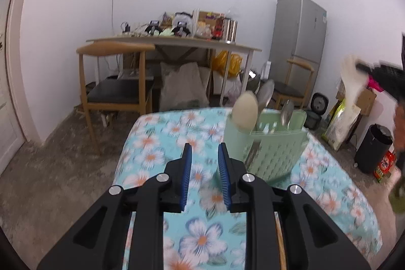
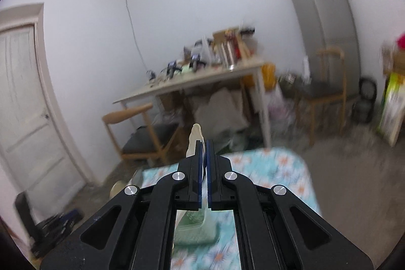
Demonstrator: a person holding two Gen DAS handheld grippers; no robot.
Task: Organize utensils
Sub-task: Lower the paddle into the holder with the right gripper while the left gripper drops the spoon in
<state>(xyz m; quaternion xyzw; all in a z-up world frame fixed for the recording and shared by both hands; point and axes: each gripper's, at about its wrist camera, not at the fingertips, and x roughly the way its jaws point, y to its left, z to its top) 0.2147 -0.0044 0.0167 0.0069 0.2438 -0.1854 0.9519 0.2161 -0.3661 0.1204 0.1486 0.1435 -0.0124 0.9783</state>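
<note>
A pale green slotted utensil holder (image 1: 268,146) stands on the floral tablecloth (image 1: 162,128), just right of my left gripper (image 1: 204,152), which is open and empty. The holder holds a cream spoon (image 1: 245,111) and metal spoons (image 1: 266,92). My right gripper (image 2: 204,143) is shut on a cream plastic utensil (image 2: 194,137) that sticks up past the fingertips. It is raised above the table, seen blurred at the right edge of the left wrist view (image 1: 379,74). The holder shows below it (image 2: 195,227).
Beyond the table stand a wooden chair (image 1: 114,82), a cluttered long table (image 1: 172,42), a grey fridge (image 1: 298,37) and a second chair (image 1: 293,85). A black bin (image 1: 373,148) and boxes sit on the floor at right. A door (image 2: 22,103) is at left.
</note>
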